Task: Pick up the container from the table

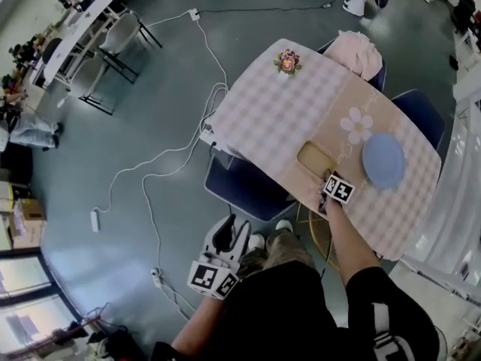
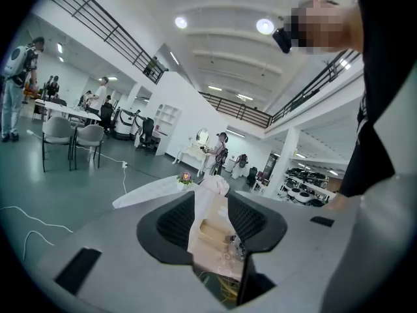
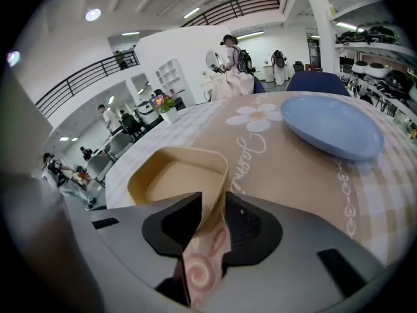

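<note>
A shallow tan container rests on the table, which wears a checked cloth, near its front edge. My right gripper reaches down to the container's near corner. In the right gripper view the jaws straddle that corner wall of the container, and the wall fills the narrow gap between the pads. My left gripper hangs low beside the person's legs, well away from the table. Its jaws stand open with nothing between them, and the table shows far off through the gap.
A blue plate lies just right of the container. A small flower pot stands at the table's far corner. Blue chairs sit round the table, one draped in pink cloth. White cables run over the floor at left.
</note>
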Demonstrator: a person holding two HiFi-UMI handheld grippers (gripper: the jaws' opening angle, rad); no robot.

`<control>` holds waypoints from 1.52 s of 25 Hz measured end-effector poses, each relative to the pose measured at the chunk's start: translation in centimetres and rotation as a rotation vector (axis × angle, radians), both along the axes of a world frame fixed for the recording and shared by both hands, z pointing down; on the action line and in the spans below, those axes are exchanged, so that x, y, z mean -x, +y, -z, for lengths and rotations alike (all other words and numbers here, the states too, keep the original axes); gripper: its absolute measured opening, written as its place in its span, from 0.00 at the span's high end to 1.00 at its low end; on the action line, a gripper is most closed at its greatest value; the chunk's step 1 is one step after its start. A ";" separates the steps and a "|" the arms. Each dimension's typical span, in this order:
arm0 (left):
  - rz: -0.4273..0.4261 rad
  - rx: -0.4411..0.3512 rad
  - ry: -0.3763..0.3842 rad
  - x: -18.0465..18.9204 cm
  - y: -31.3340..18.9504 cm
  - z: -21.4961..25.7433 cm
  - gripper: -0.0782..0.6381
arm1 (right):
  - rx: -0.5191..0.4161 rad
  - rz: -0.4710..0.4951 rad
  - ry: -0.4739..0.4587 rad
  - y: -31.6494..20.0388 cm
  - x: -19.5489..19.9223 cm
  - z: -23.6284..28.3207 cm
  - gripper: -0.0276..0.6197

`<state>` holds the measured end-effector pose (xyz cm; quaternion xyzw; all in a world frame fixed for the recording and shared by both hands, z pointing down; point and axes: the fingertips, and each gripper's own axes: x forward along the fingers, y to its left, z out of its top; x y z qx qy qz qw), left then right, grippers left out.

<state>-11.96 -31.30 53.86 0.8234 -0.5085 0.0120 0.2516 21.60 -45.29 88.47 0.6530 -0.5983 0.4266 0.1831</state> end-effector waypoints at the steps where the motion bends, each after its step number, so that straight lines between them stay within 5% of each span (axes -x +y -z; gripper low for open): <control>1: 0.004 0.000 -0.002 0.2 -0.1 0.0 0.70 | -0.003 0.001 0.006 -0.1 0.2 0.0 0.83; 3: 0.003 -0.001 -0.004 0.6 -0.1 0.0 0.75 | -0.011 0.006 0.018 -0.2 0.6 0.1 0.93; 10: -0.007 -0.062 -0.004 1.3 -0.6 2.5 0.84 | -0.106 0.003 -0.005 0.3 1.3 4.9 0.94; 21: -0.063 -0.190 0.022 2.4 -0.7 6.0 0.86 | -0.520 -0.017 -0.124 5.9 3.6 27.5 0.94; 30: -0.163 -0.285 0.071 -1.1 -1.2 8.7 0.86 | -0.788 0.037 0.031 10.5 3.9 42.0 0.94; 34: -0.188 -0.311 0.081 -1.7 -1.1 9.5 0.86 | -0.837 0.082 0.147 11.8 4.9 45.1 0.94; 38: -0.189 -0.339 0.085 -1.8 -1.6 10.6 0.87 | -0.838 0.077 0.166 12.7 5.0 45.7 0.94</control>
